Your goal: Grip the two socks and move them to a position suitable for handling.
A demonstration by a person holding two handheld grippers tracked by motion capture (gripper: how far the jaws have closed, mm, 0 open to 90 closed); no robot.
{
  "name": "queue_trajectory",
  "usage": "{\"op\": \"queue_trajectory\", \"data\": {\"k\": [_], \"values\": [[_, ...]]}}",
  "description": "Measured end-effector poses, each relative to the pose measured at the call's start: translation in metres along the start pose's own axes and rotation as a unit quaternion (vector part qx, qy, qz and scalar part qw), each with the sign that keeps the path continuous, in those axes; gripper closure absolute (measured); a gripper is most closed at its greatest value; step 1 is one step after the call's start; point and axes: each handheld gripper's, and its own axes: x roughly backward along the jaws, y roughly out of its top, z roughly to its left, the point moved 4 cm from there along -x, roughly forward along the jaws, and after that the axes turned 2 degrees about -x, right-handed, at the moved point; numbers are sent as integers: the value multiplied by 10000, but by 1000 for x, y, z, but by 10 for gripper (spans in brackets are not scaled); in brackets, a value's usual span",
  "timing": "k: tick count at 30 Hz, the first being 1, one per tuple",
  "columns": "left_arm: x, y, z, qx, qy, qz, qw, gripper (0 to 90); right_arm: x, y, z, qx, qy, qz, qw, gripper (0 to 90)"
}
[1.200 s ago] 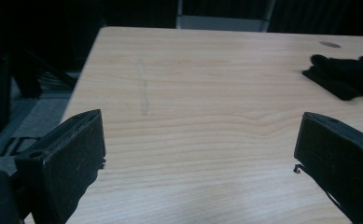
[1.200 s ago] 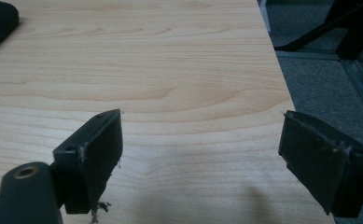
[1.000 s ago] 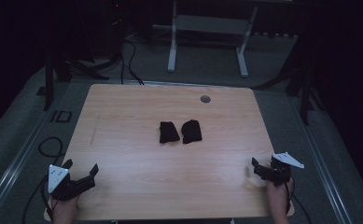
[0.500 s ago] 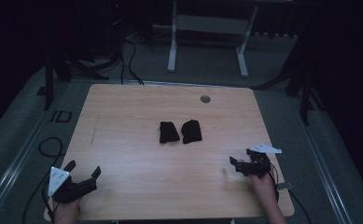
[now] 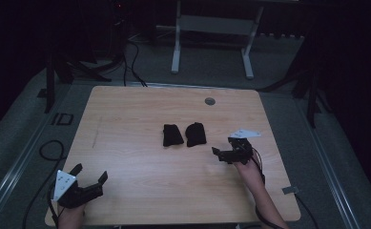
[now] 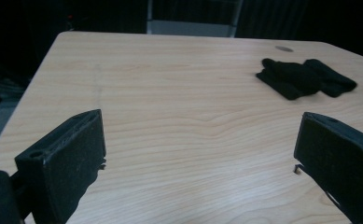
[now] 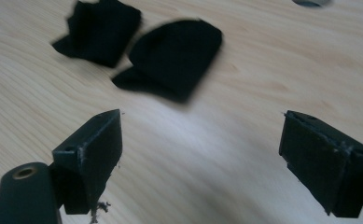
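Wooden table (image 5: pixel 140 109), black socks (image 5: pixel 184 135) near right hand-held gripper (image 5: pixel 223 153)

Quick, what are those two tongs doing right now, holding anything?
Left tongs: open, holding nothing, over the table.
Right tongs: open, holding nothing, close to the two black cloths.

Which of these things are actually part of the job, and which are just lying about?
In the job:
- right tool, open, nearest the cloths
- rounded black cloth
- squarer black cloth

Lying about:
- left tool, open, idle at the near corner
- grey disc in the table
- stand on the floor behind
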Motion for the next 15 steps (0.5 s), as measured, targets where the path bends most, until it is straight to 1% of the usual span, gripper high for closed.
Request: {"op": "queue_trajectory", "data": {"k": [2,3,4,5,6,7,8,10,12,15], "values": [[-1,0,-4,-64,-94,12,9999,25,-6,10,3,-27,102,-40,9999,128],[-2,0,-5,-76,-148,13,9999,25,-9,14,4,5,131,-33,9999,127],[-2,0,-7,-69,-186,8,9998,25,-13,18,6,39,106,-26,9999,128],[-2,0,-7,-81,-235,9,9997,25,-16,22,8,67,152,4,9999,128],[-2,0,-7,-81,-235,9,9997,25,-20,25,10,106,160,23,9998,130],[-2,0,-9,-105,-284,3,9995,25,-24,27,11,113,140,56,9998,134],[-2,0,-9,-137,-290,13,9995,25,-28,30,12,118,173,100,9997,136],[-3,0,-9,-182,-325,-13,9993,25,-36,35,14,166,147,163,9996,140],[-3,0,-10,-193,-356,-26,9992,26,-43,40,16,168,188,215,9994,146],[-4,-1,-10,-227,-365,0,9991,26,-54,46,17,197,179,279,9993,147]]}}
